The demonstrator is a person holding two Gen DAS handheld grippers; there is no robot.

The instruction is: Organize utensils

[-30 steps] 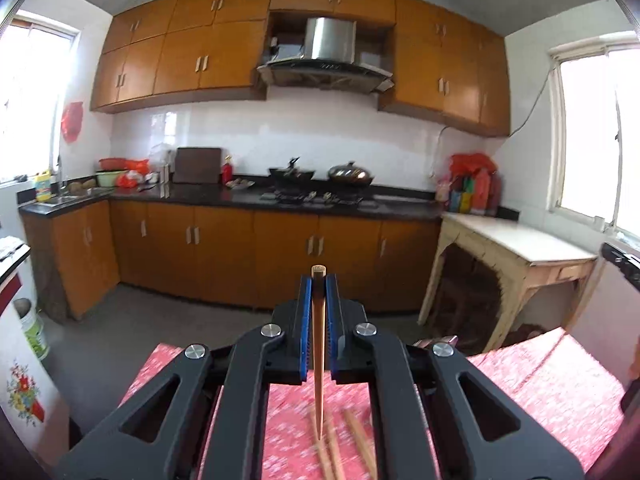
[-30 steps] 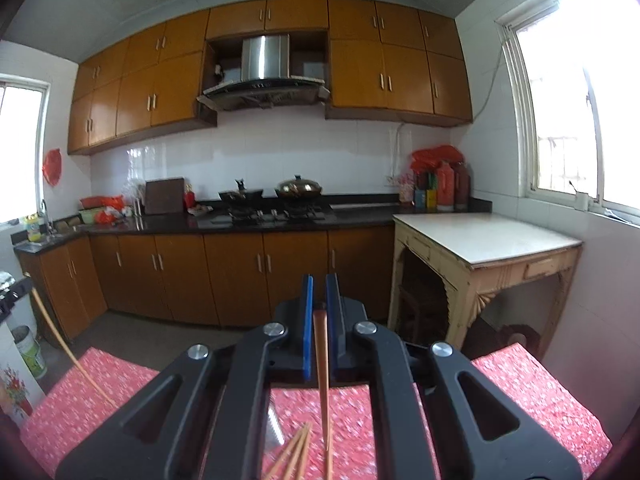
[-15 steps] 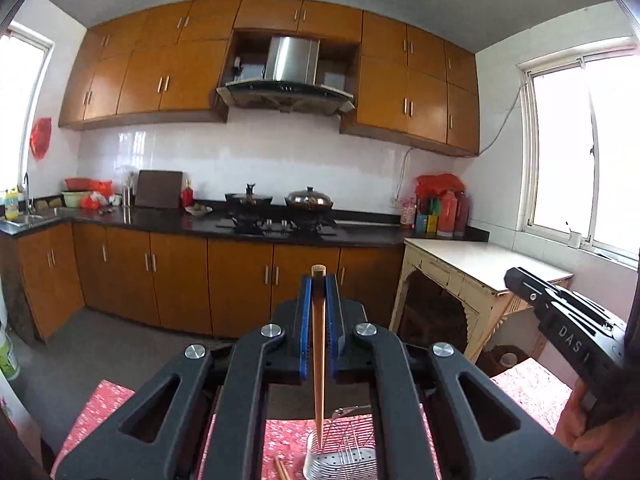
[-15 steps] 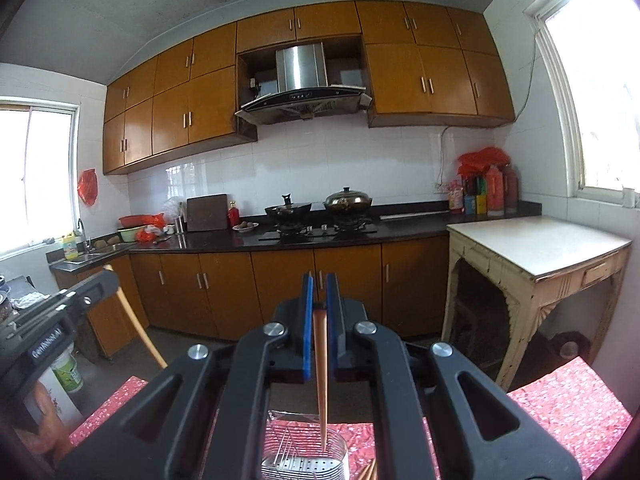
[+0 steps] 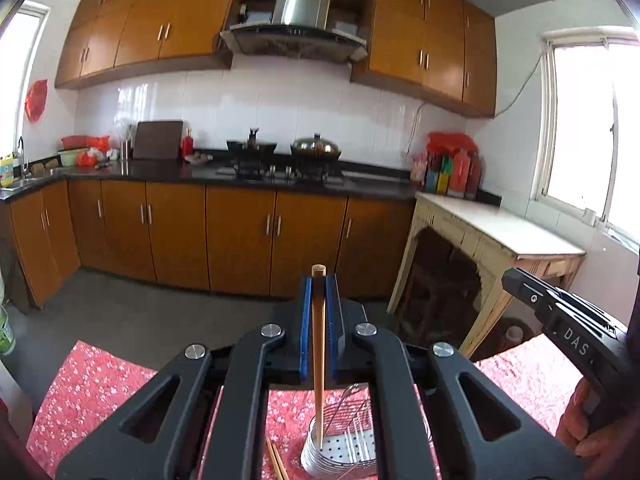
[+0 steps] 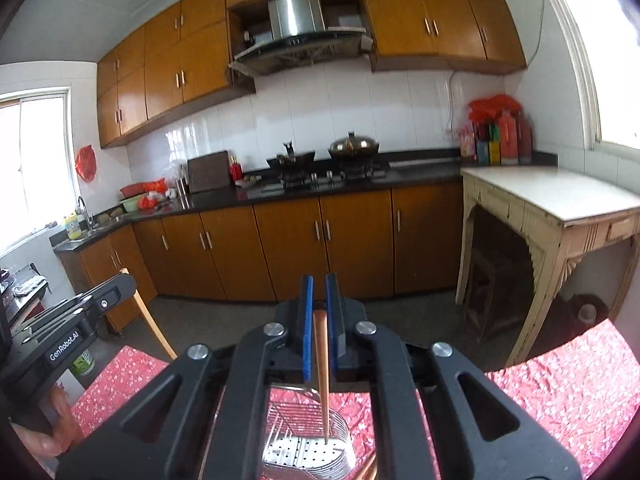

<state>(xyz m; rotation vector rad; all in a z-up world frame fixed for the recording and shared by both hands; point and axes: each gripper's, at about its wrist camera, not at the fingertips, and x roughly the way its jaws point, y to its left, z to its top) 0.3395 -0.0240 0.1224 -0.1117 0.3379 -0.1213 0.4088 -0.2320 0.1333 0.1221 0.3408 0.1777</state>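
Note:
My left gripper (image 5: 319,280) is shut on a wooden chopstick (image 5: 318,360) held upright, its tip down at the rim of a steel wire utensil holder (image 5: 340,450) on the red floral tablecloth (image 5: 92,384). My right gripper (image 6: 319,280) is shut on a reddish chopstick (image 6: 322,376) with its tip inside the same holder (image 6: 308,450). The left gripper also shows at the left of the right wrist view (image 6: 68,320) with its chopstick (image 6: 148,316). The right gripper body shows at the right of the left wrist view (image 5: 568,328).
Loose chopsticks (image 5: 276,462) lie on the cloth beside the holder, also in the right wrist view (image 6: 368,468). Beyond the table edge are the floor, wooden kitchen cabinets (image 5: 240,236), a stove with pots (image 5: 288,156) and a cream side table (image 5: 496,232).
Both grippers have carried their chopsticks from over the loose pile to over the utensil holder and lowered the tips toward it. Both stayed shut.

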